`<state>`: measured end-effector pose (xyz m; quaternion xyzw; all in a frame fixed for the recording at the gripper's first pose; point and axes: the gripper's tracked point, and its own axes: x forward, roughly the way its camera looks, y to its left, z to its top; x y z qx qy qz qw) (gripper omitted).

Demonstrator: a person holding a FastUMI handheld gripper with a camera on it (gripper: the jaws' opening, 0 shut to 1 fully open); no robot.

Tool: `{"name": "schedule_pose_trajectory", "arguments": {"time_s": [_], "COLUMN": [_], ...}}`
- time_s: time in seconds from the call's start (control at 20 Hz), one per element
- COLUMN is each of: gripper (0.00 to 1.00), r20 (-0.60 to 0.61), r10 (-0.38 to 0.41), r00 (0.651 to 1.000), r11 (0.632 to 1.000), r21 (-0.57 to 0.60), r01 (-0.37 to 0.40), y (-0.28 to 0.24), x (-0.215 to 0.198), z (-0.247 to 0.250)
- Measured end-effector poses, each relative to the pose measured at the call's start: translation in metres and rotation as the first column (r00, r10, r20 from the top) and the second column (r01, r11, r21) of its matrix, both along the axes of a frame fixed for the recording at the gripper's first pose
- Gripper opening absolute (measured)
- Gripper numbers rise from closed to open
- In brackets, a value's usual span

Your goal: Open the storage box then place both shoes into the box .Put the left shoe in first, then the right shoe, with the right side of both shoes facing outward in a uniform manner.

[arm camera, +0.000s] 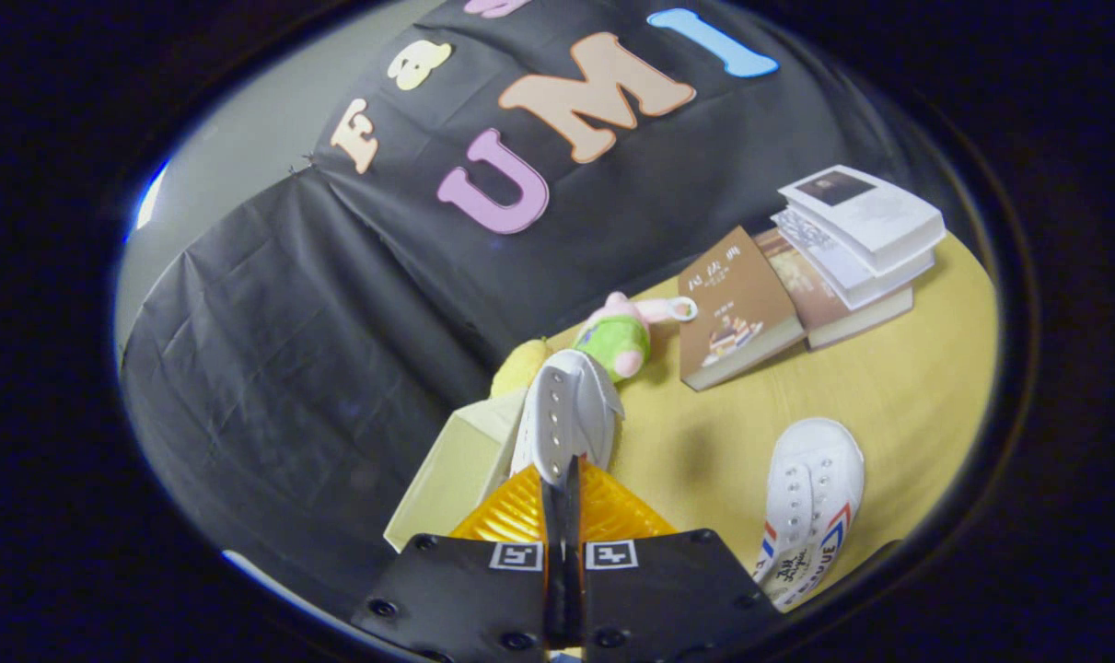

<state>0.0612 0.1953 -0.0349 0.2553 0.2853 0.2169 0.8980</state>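
Note:
My gripper (563, 474) is shut on a white canvas shoe (568, 414), pinching its heel end so the shoe points away from me, raised and tilted. Just left of the held shoe and under it is the pale storage box (451, 470), its side wall showing. The second white shoe (810, 502), with red and blue stripes at the heel, lies on the yellow table (888, 387) to the right of my fingers, toe pointing away.
Beyond the held shoe lie a pink and green plush toy (623, 339) and a yellow soft toy (520, 364). A brown book (734, 308) and a stack of books (856, 244) sit further right at the back. Black cloth wall stands on the left.

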Motion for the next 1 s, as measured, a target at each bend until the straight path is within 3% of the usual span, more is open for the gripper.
{"name": "schedule_pose_trajectory", "arguments": {"time_s": [0.15,0.35,0.7,1.0], "gripper": [0.03,0.03,0.03,0.03], "r20": [0.010,-0.063,-0.273,-0.268], "r10": [0.044,0.118,0.082,0.022], "r00": [0.999,0.991,0.958,0.963], "r11": [0.996,0.978,0.995,1.000], "r21": [0.076,0.183,0.078,0.002], "r01": [-0.045,-0.105,-0.063,-0.023], "y": [0.035,0.098,0.172,0.191], "x": [0.003,0.010,0.022,0.008], "z": [0.027,0.033,-0.035,-0.040]}}
